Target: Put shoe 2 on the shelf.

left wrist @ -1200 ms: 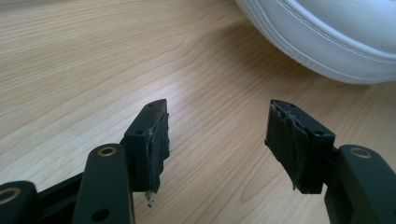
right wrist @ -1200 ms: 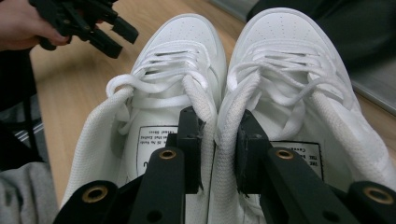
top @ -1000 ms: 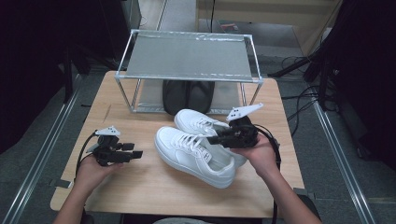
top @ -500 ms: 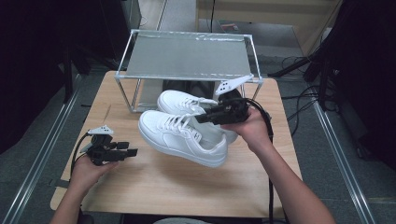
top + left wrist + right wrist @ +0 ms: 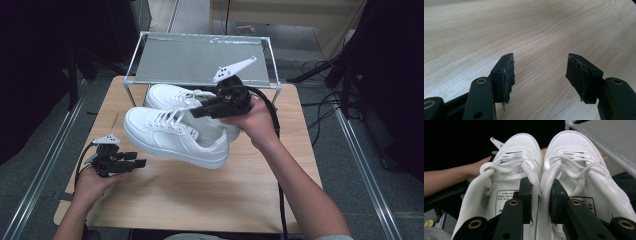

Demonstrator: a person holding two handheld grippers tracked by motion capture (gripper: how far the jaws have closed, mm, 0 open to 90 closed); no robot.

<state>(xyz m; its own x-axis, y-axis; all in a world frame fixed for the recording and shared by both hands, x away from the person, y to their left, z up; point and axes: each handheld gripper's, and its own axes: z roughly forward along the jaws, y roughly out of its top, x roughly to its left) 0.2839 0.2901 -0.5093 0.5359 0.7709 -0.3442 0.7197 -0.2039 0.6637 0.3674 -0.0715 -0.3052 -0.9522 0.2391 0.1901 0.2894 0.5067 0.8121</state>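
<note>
My right gripper (image 5: pixel 200 111) pinches both white sneakers (image 5: pixel 175 135) aloft mid-frame, unshelved on the rack (image 5: pixel 200 60); left gripper (image 5: pixel 137 163) gapes empty.

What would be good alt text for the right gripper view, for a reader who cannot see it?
The right tongs pinch the inner collars of two white sneakers together, one jaw inside each shoe, toes pointing away. A person's forearm lies at the left and a metal rack's edge at the upper right.
</note>
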